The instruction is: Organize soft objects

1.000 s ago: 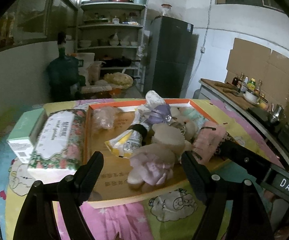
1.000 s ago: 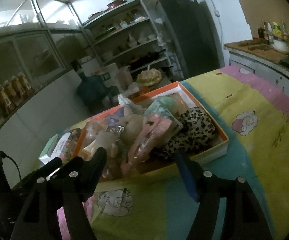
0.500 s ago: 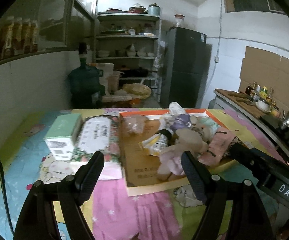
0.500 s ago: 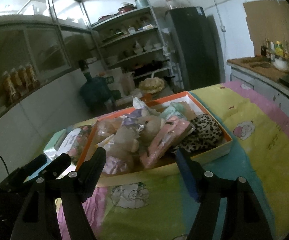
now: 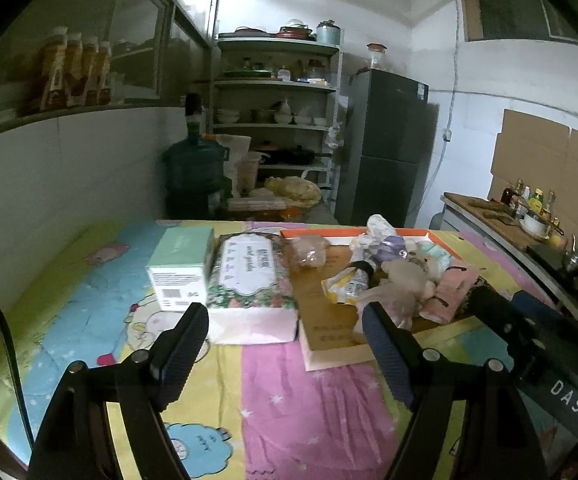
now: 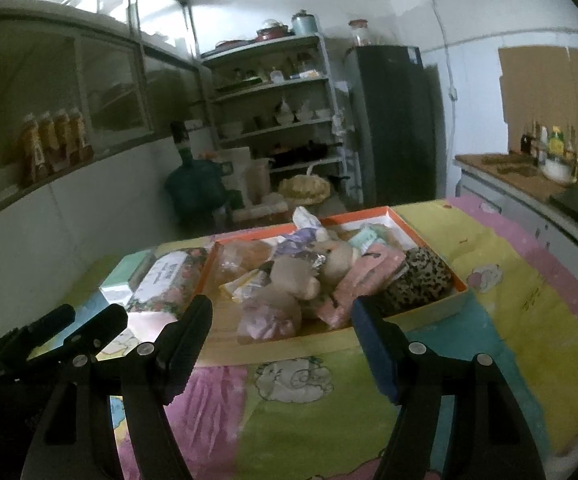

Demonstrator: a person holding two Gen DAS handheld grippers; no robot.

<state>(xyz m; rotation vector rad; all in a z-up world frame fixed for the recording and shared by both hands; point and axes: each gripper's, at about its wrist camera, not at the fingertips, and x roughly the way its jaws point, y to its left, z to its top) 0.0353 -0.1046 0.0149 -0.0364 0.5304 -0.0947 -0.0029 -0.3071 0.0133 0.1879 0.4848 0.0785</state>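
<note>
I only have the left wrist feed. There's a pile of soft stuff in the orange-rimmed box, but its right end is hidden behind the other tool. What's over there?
Observer: A leopard-print soft item sits at the right end of the orange-rimmed box, beside the pink packet.
Operator: Is the right tongs holding anything?
Observer: No. The right tongs are open and empty, short of the box's near edge.
Operator: Anything on the cloth right of the box?
Observer: Only the printed tablecloth shows there; I see no loose items on it.
Operator: And my left tongs?
Observer: From the right camera, only the left tool's dark body shows, low at left beside the floral tissue pack.
</note>
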